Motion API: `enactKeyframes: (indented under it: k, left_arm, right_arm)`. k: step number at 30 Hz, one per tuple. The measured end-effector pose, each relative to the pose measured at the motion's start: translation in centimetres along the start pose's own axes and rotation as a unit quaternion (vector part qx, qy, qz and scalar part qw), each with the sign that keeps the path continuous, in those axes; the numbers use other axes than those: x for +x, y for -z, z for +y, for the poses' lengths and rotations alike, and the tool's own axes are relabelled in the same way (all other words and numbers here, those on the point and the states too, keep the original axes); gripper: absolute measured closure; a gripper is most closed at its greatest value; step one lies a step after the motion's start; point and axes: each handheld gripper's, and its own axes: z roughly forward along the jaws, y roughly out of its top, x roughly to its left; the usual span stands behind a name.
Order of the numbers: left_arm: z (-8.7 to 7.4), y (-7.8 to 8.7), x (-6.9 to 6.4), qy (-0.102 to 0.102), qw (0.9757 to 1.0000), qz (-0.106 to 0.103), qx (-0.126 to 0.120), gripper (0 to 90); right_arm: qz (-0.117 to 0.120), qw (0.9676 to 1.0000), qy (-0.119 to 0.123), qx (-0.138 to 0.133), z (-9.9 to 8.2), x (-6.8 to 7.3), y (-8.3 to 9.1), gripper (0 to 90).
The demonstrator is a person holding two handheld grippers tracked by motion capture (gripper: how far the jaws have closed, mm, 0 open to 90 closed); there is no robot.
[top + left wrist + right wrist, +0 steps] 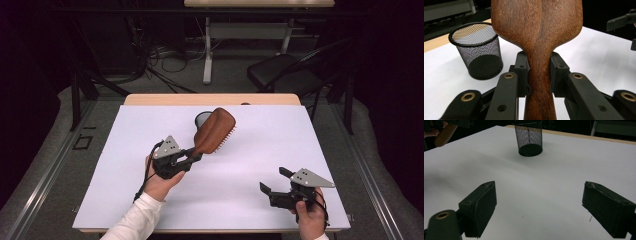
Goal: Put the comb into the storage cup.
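A brown wooden hairbrush (215, 131) is held up above the white table sheet, bristles facing right. My left gripper (196, 156) is shut on its handle; in the left gripper view both pads (522, 72) press the narrow wooden neck of the hairbrush (537, 37). A black mesh cup (202, 119) stands upright behind the brush, partly hidden by it, and shows as an empty mesh cup (476, 50) to the left of the brush. My right gripper (274, 181) hovers open near the table's front right, nothing between its pads (480, 207). The mesh cup (529, 137) stands far ahead of it.
The white sheet (260, 140) covers a wooden table whose bare edge (165, 99) shows at the back. A black chair (285, 70) and a desk frame with cables stand on the floor beyond. In the right gripper view a hand (441, 132) shows at top left.
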Motion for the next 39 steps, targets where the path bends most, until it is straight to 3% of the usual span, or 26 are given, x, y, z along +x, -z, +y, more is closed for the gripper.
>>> enactKeyframes:
  k: [8,20,29,39]
  left_arm:
    - [0.1,0.2,0.1,0.001,1.0,0.004,-0.004,72.4]
    - [-0.1,0.3,0.3,0.005,0.9999,0.009,-0.005,72.4]
    - [0.0,0.4,0.4,0.007,0.9999,0.012,-0.008,72.4]
    - [0.0,0.4,0.6,0.011,0.9998,0.01,-0.011,72.3]
  right_arm:
    - [0.009,0.9999,0.008,0.01,1.6,0.2,-0.8,12.0]
    - [0.043,0.9984,0.021,0.029,4.4,0.7,-3.4,12.0]
    - [0.051,0.9979,0.021,0.036,6.6,0.9,-5.4,12.0]
    - [0.047,0.9981,0.016,0.036,9.2,0.4,-6.3,12.1]
